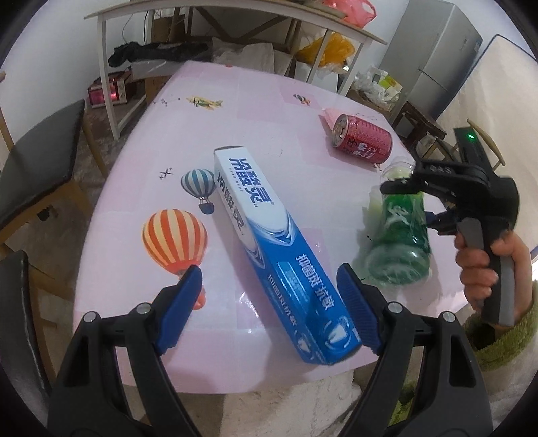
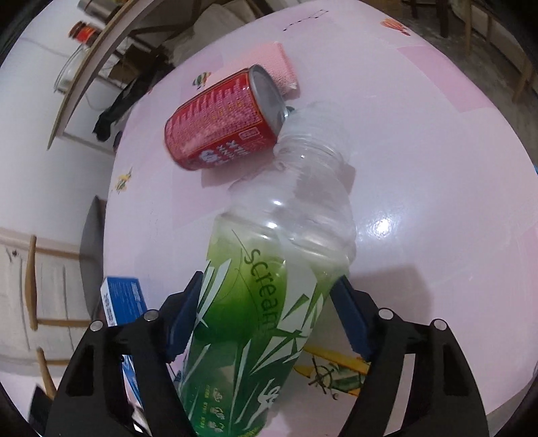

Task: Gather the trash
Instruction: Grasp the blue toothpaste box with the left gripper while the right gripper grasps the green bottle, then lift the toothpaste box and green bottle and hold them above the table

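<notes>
A blue and white toothpaste box (image 1: 269, 242) lies on the pink table (image 1: 262, 101). My left gripper (image 1: 269, 295) is open with its blue pads on either side of the box's near end, the right pad (image 1: 356, 302) close to the box. My right gripper (image 2: 269, 316) is shut on a clear bottle with a green label (image 2: 269, 295), uncapped, held above the table; the bottle (image 1: 400, 232) also shows at right in the left wrist view. A red drink can (image 2: 222, 124) lies on its side beyond the bottle's mouth, also in the left wrist view (image 1: 361, 139).
A pink packet (image 2: 275, 67) lies behind the can. A dark chair (image 1: 40, 161) stands at the table's left. A white-framed table (image 1: 215, 20) with bags and clutter stands behind. A grey fridge (image 1: 440, 53) stands at the back right.
</notes>
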`<action>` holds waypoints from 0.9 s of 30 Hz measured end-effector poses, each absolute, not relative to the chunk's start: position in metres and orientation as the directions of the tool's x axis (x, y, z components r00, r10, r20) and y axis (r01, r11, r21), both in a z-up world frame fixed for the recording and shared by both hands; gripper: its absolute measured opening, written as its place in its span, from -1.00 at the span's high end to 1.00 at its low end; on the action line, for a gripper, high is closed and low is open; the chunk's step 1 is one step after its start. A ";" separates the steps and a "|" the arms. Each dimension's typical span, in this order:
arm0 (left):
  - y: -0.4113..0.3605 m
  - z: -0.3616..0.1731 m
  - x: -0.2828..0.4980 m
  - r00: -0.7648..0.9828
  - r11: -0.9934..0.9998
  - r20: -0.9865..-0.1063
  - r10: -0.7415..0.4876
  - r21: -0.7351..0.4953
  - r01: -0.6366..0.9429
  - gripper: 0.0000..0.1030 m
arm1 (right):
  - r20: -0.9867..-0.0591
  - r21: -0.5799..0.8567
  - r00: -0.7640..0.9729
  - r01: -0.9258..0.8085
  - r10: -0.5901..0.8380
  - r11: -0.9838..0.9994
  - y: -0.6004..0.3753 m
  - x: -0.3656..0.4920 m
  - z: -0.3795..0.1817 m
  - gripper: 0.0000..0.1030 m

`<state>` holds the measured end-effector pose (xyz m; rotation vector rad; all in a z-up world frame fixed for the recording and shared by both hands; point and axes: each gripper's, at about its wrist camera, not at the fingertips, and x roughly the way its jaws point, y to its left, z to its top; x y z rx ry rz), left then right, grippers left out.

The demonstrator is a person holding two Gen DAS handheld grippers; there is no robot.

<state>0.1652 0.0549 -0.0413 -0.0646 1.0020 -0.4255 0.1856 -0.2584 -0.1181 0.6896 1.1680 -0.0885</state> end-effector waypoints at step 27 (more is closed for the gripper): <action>0.024 -0.067 0.194 0.388 0.952 -0.875 -0.291 -0.223 0.211 0.40 | -0.903 0.289 0.382 0.193 0.199 0.938 -0.271 0.134 -0.108 -0.12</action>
